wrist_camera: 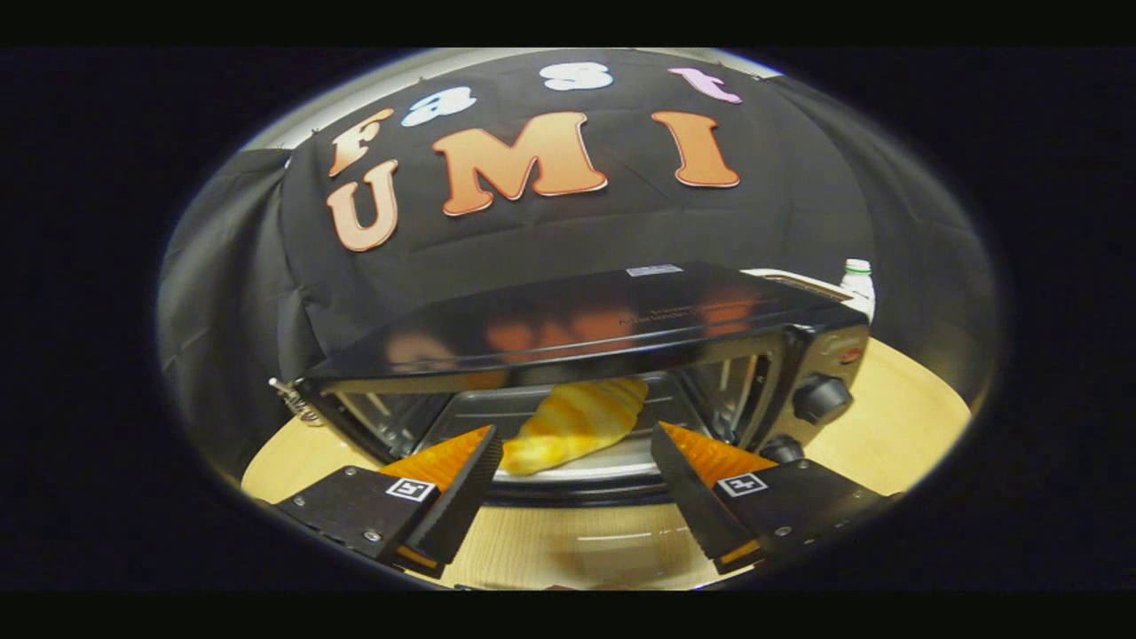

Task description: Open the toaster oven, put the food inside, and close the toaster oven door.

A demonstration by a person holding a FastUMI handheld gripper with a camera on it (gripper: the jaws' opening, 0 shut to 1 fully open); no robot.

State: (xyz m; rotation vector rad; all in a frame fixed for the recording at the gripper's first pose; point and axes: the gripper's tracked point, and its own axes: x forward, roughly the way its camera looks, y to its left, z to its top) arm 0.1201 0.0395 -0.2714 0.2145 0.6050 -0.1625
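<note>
Black, glossy toaster oven [586, 328] sits on a light wooden table [896, 426], its top reflecting the booth wall behind. Oven mouth is open; the glass door [577, 532] lies folded down flat toward the gripper, wood grain showing through it. Two dark knobs [821, 399] on the control panel at the oven's right side. Spring hinge visible at its left front corner.

Food: a golden croissant [577, 424] lies on the light tray [612, 466] at the front of the oven cavity, tilted, one end deeper inside, the other end near the left finger. It sits just ahead of the fingers, roughly between their tips.

Gripper [575, 444] fingers spread wide, nothing held; neither finger presses on the croissant, though the left tip is very close to its near end, contact unclear.

Behind the oven's right corner, a clear bottle [857, 280] with a green cap, partly hidden.
</note>
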